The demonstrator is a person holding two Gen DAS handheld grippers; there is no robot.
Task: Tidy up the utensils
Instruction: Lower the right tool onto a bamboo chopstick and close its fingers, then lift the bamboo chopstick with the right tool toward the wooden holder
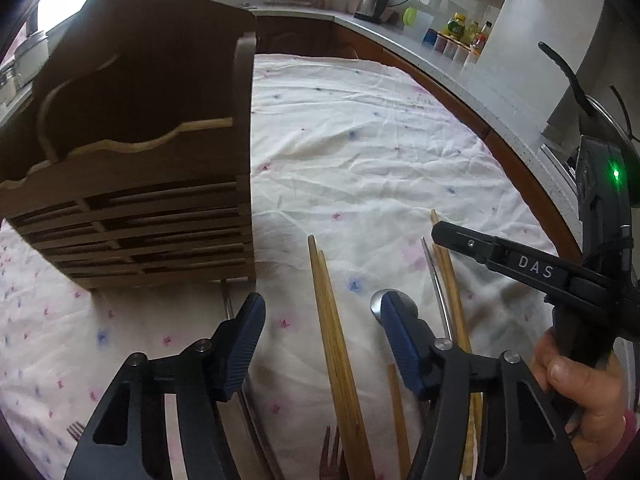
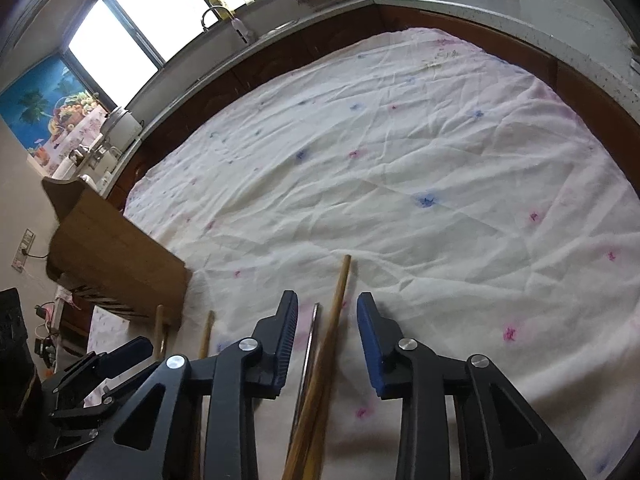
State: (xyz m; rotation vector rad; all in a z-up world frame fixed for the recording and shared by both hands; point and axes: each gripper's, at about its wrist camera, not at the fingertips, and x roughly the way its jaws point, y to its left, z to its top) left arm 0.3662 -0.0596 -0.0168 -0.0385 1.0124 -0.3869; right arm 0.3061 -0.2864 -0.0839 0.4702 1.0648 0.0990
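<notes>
Both grippers gape empty, the right gripper (image 2: 327,316) straddling a chopstick (image 2: 334,320) lying lengthwise between its jaws (the left gripper (image 1: 320,320) likewise).

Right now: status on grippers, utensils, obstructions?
Left gripper open, empty, over chopsticks. Right gripper open, straddling a chopstick and metal rod. Holder stands at left, nothing visible inside. Path looks unobstructed.
</notes>
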